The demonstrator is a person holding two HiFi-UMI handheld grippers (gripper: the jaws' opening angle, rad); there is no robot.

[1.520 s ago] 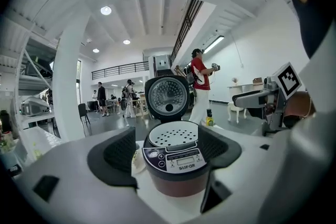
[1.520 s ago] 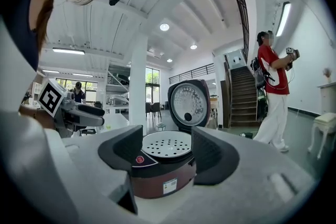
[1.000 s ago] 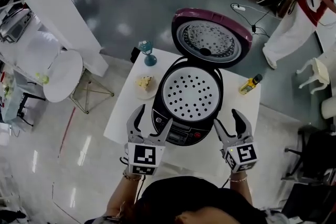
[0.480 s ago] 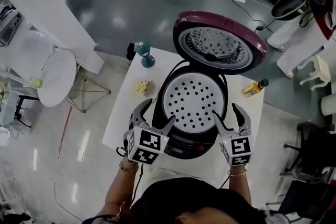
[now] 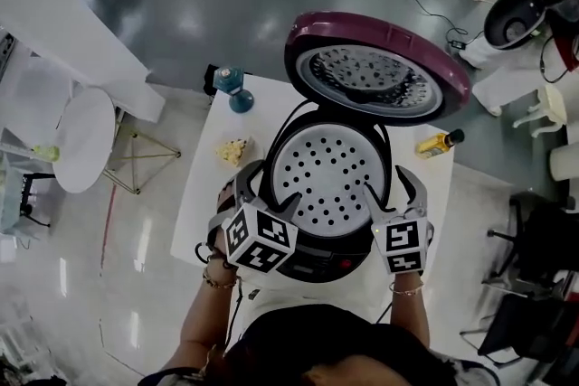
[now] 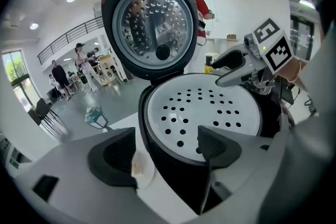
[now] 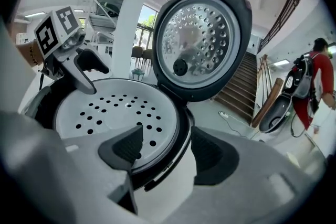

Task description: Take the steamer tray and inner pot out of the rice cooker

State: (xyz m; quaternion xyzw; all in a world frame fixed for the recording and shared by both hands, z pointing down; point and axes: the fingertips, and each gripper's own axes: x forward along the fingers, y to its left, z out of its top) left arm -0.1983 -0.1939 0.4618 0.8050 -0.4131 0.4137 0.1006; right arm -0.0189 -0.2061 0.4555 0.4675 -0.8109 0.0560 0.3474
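Observation:
The rice cooker [image 5: 312,259] stands open on the white table, its purple lid [image 5: 375,72] tipped back. The white perforated steamer tray [image 5: 327,176] [image 6: 205,107] [image 7: 110,107] sits in its mouth and hides the inner pot below. My left gripper [image 5: 269,192] [image 6: 167,139] is open, its jaws straddling the cooker's left rim, one pad over the tray's edge. At the right rim my right gripper [image 5: 393,193] [image 7: 165,139] is open the same way. Neither pad visibly presses on the tray.
On the white table [image 5: 204,194] lie a small plate of food [image 5: 232,151], a teal bottle [image 5: 233,90] at the back left, and a yellow bottle [image 5: 439,142] at the right. A round side table [image 5: 81,140] stands to the left. A person in red [image 7: 315,76] is far off.
Both grippers have moved forward and down, from in front of the cooker to either side of its rim. Their jaws stay just as wide. The tray has not moved.

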